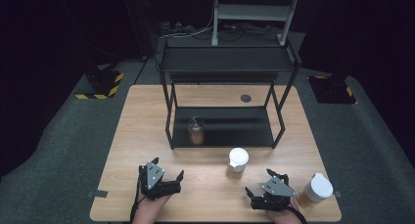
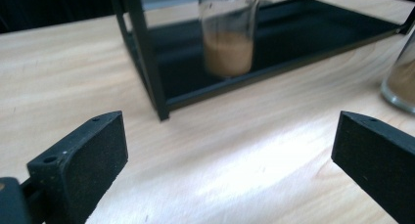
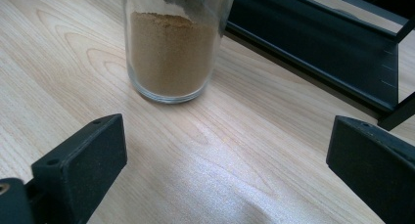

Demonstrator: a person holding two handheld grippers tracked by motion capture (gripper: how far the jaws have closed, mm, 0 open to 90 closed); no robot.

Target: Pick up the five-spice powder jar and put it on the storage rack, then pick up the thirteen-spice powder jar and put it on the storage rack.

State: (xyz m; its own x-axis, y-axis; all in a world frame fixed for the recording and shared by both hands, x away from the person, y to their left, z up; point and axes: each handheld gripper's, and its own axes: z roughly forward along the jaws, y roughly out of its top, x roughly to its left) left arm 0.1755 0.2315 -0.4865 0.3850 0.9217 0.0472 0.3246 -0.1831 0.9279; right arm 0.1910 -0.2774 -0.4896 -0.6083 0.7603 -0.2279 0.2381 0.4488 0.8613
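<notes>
Three glass jars of brown powder are in view. One jar [image 1: 196,131] [image 2: 228,33] stands on the lower shelf of the black rack [image 1: 225,131], at its left end. A white-lidded jar [image 1: 237,163] [image 3: 171,45] stands on the table in front of the rack. Another white-lidded jar [image 1: 314,190] lies tilted near the table's right front corner. My left gripper [image 1: 166,172] [image 2: 227,155] is open near the front edge, empty, pointing at the rack. My right gripper [image 1: 263,183] [image 3: 225,160] is open and empty, just short of the middle jar.
The wooden table [image 1: 147,150] carries the two-tier black rack, whose upper shelf [image 1: 227,58] is bare. A round dark grommet [image 1: 245,98] sits at the table's back. The middle jar's edge [image 2: 401,82] shows at the right of the left gripper view.
</notes>
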